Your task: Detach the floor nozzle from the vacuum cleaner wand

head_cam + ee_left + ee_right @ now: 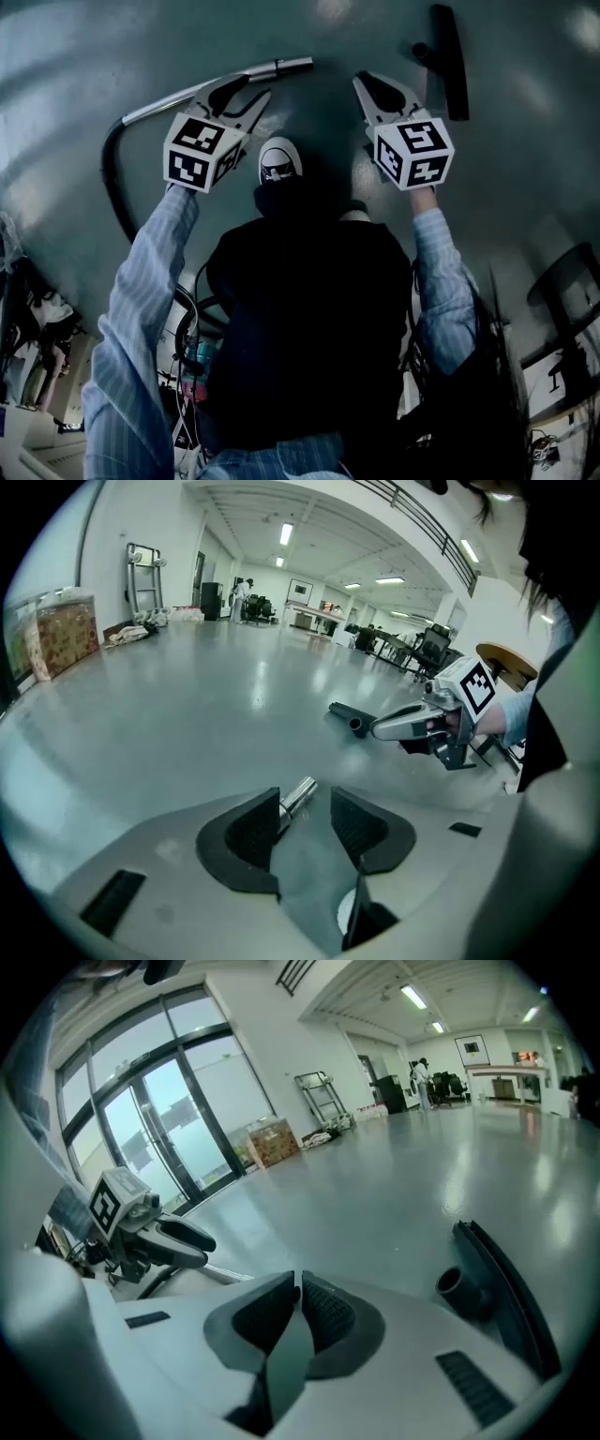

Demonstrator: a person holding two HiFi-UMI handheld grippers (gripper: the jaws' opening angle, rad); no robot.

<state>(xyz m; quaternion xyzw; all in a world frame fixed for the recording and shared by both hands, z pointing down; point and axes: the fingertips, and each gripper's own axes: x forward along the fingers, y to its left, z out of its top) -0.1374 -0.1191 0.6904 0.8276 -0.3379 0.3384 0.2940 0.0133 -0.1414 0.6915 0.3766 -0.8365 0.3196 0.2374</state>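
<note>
The black floor nozzle (451, 60) lies on the grey floor at the upper right, apart from the wand; its round socket (457, 1288) faces the right gripper. The metal wand (225, 81) lies on the floor at the upper left, joined to a black hose (112, 178). My left gripper (255, 89) hovers over the wand with its jaws open; the wand's bare tip (298, 794) shows between the pads, apart from them. My right gripper (361, 79) is shut on nothing, left of the nozzle. In the gripper views my left gripper (305, 808) stands open and my right gripper (298, 1288) shut.
My white shoe (279, 160) stands on the floor between the grippers. A dark chair (565, 281) and cables are at the lower right. Cardboard boxes (273, 1141) and a metal cart (322, 1098) stand by the glass doors far off.
</note>
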